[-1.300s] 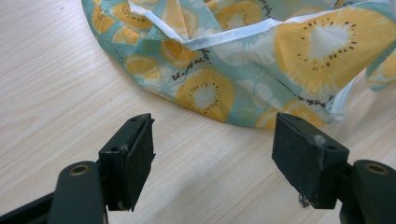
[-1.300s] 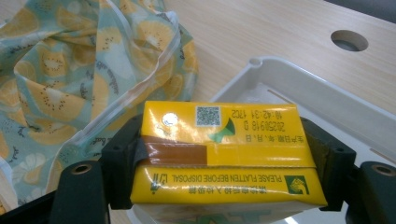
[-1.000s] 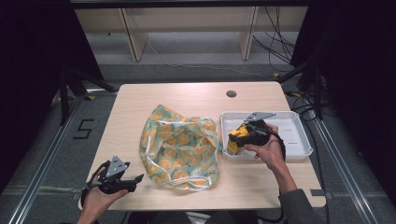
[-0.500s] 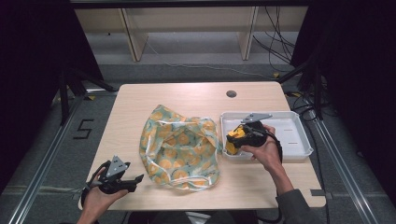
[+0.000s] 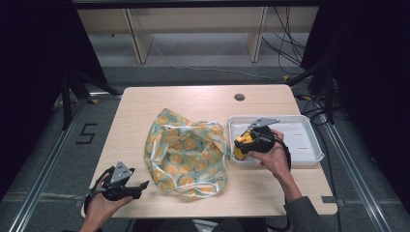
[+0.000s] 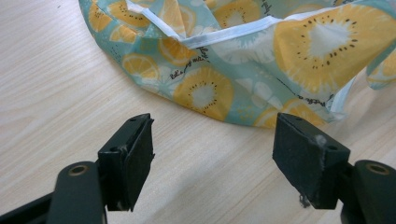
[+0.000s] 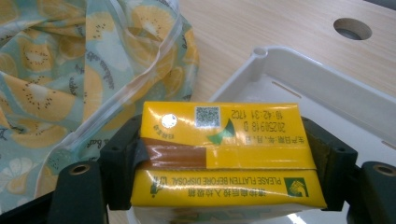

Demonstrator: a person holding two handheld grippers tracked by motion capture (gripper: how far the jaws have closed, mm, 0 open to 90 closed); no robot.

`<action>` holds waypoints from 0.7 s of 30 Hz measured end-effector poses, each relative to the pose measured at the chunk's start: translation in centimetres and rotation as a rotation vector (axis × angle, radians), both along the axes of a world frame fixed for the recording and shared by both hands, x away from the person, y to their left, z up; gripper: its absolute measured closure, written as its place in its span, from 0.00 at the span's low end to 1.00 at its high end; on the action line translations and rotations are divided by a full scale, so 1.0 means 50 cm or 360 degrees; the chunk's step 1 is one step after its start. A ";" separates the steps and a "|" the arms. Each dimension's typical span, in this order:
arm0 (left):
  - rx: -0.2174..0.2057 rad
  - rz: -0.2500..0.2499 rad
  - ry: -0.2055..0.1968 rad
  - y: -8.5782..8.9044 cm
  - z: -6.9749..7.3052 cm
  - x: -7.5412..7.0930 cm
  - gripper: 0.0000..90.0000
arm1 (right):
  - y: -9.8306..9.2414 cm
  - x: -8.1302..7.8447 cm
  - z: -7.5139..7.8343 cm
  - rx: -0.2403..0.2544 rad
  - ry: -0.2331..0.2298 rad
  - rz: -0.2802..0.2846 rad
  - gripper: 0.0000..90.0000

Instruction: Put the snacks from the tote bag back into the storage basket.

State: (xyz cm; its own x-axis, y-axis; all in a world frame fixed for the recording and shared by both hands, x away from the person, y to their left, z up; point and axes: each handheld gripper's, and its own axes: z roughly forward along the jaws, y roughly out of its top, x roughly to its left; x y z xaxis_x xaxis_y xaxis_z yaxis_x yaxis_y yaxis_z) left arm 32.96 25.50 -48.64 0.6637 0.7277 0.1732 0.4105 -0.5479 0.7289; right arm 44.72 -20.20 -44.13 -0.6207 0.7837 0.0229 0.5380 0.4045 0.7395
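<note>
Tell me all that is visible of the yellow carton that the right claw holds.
The yellow carton is a small drink box that looks like glossy coated paper. Its top shows a foil straw hole, a QR code, a printed date, a brown band and the words "PLEASE FLATTEN BEFORE DISPOSAL". The right claw clamps it at both ends, one jaw on each. In the high view it is at the left end of the white tray, beside the fruit-print bag.

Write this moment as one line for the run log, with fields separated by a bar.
left claw: open, empty, near fruit-print bag | right claw: shut on yellow carton, over white tray corner | carton not yet in bag
</note>
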 end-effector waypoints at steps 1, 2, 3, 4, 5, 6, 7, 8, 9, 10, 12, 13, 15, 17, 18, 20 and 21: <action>-0.0007 0.0005 0.0003 -0.001 0.000 -0.001 0.32 | 0.001 -0.001 -0.002 0.0011 -0.0021 -0.0015 0.31; -0.0010 0.0006 -0.0003 -0.001 -0.001 0.000 0.32 | 0.000 -0.001 -0.002 0.0014 -0.0013 -0.0013 0.31; -0.0009 0.0005 -0.0006 -0.001 -0.001 0.000 0.32 | -0.001 -0.002 -0.001 0.0017 0.0007 -0.0014 0.31; -0.0007 0.0004 -0.0006 -0.001 -0.001 0.000 0.32 | -0.002 0.000 -0.003 0.0029 -0.0018 -0.0005 0.31; -0.0007 0.0004 -0.0006 0.000 -0.001 0.000 0.32 | -0.004 0.000 -0.001 0.0036 -0.0010 -0.0006 0.31; -0.0008 0.0005 -0.0007 -0.001 0.000 0.000 0.32 | -0.006 0.002 -0.002 0.0034 -0.0020 0.0005 0.31; -0.0008 0.0005 -0.0007 -0.001 -0.001 0.000 0.32 | -0.009 0.002 0.000 0.0043 -0.0010 0.0018 0.30; -0.0005 0.0003 -0.0008 0.000 0.000 0.001 0.32 | -0.008 0.000 0.002 0.0074 0.0001 0.0000 0.30; -0.0006 0.0004 -0.0007 -0.001 -0.001 0.000 0.32 | -0.010 0.001 0.002 0.0081 -0.0002 0.0007 0.30; -0.0003 0.0003 -0.0002 0.000 0.000 0.000 0.32 | -0.011 -0.001 0.003 0.0097 0.0002 0.0002 0.30; -0.0009 0.0007 -0.0001 -0.001 0.000 0.000 0.32 | -0.013 -0.002 0.005 0.0112 -0.0014 0.0008 0.29; -0.0009 0.0005 -0.0008 -0.001 -0.001 0.000 0.32 | -0.018 0.001 0.008 0.0107 -0.0048 0.0048 0.29; -0.0003 0.0004 -0.0004 0.000 0.000 0.000 0.32 | -0.023 -0.003 0.020 0.0142 -0.0046 0.0039 0.28; -0.0004 0.0005 -0.0004 0.000 0.000 0.000 0.32 | -0.029 -0.007 0.029 0.0181 -0.0076 0.0035 0.28; -0.0005 0.0003 -0.0011 0.000 -0.001 0.001 0.32 | -0.034 -0.010 0.036 0.0183 -0.0075 0.0045 0.28; 0.0001 0.0000 -0.0005 0.000 0.000 0.000 0.32 | -0.045 -0.014 0.043 0.0202 -0.0120 0.0046 0.29; -0.0004 0.0005 0.0001 -0.001 -0.001 0.000 0.32 | -0.050 -0.018 0.047 0.0219 -0.0122 0.0032 0.30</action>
State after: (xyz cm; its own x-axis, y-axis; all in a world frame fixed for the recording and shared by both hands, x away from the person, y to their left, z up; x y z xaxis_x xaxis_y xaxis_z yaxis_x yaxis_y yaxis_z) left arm 32.95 25.45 -48.67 0.6617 0.7300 0.1712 0.4124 -0.5449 0.7301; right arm 43.81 -22.72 -41.78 -0.6405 0.7637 0.0809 0.4705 0.3069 0.8273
